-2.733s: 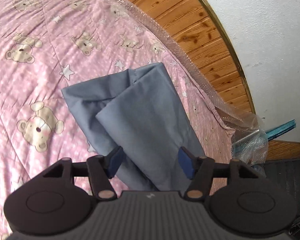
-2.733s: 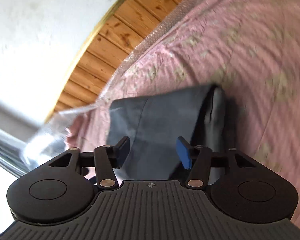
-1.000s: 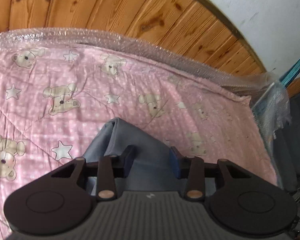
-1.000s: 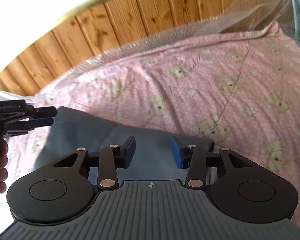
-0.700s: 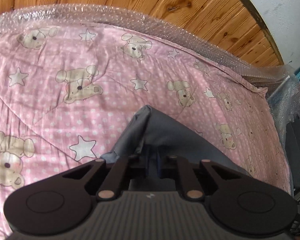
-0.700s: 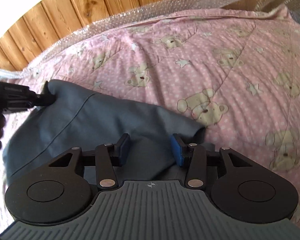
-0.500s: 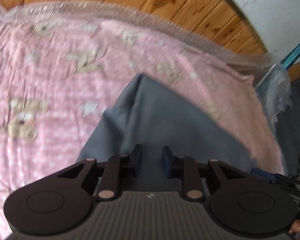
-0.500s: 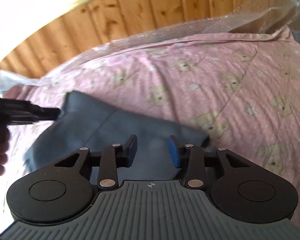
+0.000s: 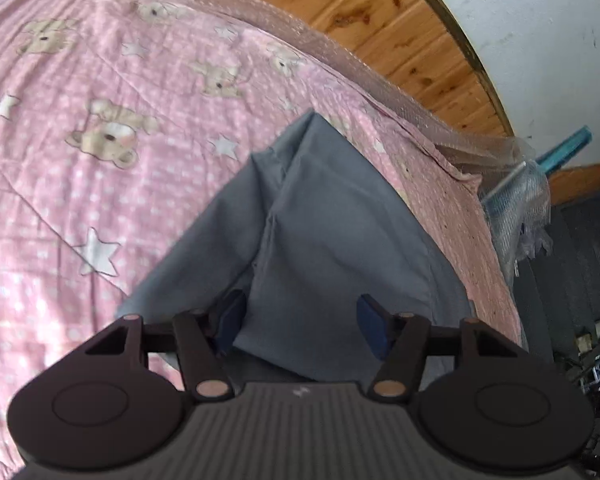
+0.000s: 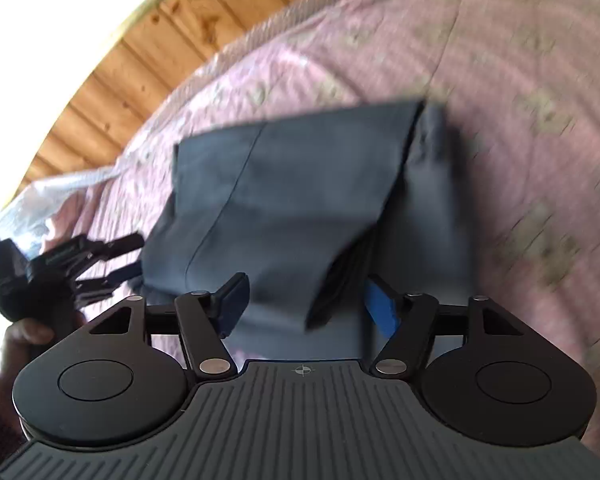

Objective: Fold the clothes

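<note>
**Grey garment, folded over, both grips being released**

On the pink bear-and-star quilt [image 9: 80,168] a grey garment [image 9: 332,224] is laid, near the bed's edge by the wooden wall panelling [image 9: 380,28]. One layer is doubled over another, with a seam line visible across the upper panel in the right wrist view; the folded edge nearest that camera is lifted slightly and not yet flat.

Left gripper [image 9: 302,322]: jaws are spread and opening, cloth is seen between them, but no pad is pressed on it. Right gripper [image 10: 306,304]: jaws likewise opening, the loose fold hanging between the blue pads, unpinched. The right view is blurred, so fine contact cannot be confirmed.

Step in hand, as judged: the fold is being let go. For a clean result, both sets of jaws are best opened fully before being drawn back, so that no layer is dragged. The raised edge is then best pressed flat and the corners squared.

Bubble wrap [image 9: 340,56] is noted along the quilt's far border.
</note>
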{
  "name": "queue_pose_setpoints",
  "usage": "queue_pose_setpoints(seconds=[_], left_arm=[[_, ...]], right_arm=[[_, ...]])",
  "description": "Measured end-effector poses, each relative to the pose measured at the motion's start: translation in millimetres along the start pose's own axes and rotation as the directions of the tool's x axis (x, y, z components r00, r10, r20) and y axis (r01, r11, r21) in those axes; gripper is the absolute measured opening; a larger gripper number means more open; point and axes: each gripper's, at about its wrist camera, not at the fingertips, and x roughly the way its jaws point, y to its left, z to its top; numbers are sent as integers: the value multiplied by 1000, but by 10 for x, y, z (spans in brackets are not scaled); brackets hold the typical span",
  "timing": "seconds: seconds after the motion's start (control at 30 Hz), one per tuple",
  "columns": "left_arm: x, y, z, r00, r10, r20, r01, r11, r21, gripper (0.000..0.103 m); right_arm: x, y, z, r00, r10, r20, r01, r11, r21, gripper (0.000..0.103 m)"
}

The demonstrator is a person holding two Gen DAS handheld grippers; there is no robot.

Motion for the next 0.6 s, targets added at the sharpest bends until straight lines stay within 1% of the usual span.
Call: queue_pose_setpoints(seconds=[0.03, 0.07, 0.1, 0.13, 0.17, 0.23, 0.27, 0.3, 0.37, 0.43, 0.5, 0.53, 0.57, 0.6], left_arm=[[-2, -43, -8, 1000, 14, 0, -14, 1000, 27, 37], [-50, -60, 0, 1000, 14, 5, -14, 999, 35, 21], [-108, -65, 6, 1000, 2, 11, -3, 999, 36, 13], [-185, -47, 3, 999, -28, 16, 28, 999, 25, 12], [-243, -37, -18, 999, -36, 14, 36, 999, 25, 11], [-210, 2, -102, 1000, 14, -25, -13, 999, 39, 10], [-157, 43, -150, 998, 41, -47, -39, 998, 41, 10], [-91, 106, -190, 997, 50, -59, -48, 998, 33, 10], [-29, 194, -223, 999, 26, -34, -25, 999, 25, 9], [-53, 186, -207, 999, 33, -20, -33, 999, 5, 9], [-199, 145, -182, 999, 51, 20, -51, 998, 20, 13], [-271, 125, -170, 997, 59, 40, -61, 998, 27, 21], [-344, 104, -157, 996, 68, 60, -70, 997, 34, 42], [-417, 84, -145, 994, 76, 81, -79, 996, 40, 68]], right_arm=[[-8, 27, -10, 1000, -16, 17, 16, 1000, -16, 48], [-16, 54, -20, 999, -32, 35, 33, 999, -32, 29], [-24, 81, -30, 998, -47, 53, 49, 998, -48, 21], [-95, 113, -26, 996, -52, 66, 57, 996, -73, 18], [-181, 145, -20, 995, -55, 79, 63, 993, -99, 15], [-258, 180, -48, 997, -54, 60, 62, 987, -146, 12], [-228, 171, -92, 997, -67, 34, 71, 986, -154, 11], [-153, 153, -156, 996, -85, 7, 85, 983, -163, 11], [21, 40, -272, 995, -101, -24, 97, 984, -150, 12], [59, -86, -307, 997, -73, -16, 71, 993, -96, 12], [10, -181, -290, 999, -36, -23, 35, 999, -35, 15], [-50, -217, -269, 999, -17, -35, 17, 1000, -12, 19], [-170, -244, -248, 1000, -22, -7, 22, 1000, -5, 37], [-303, -270, -227, 999, -32, 31, 32, 999, -1, 56]])
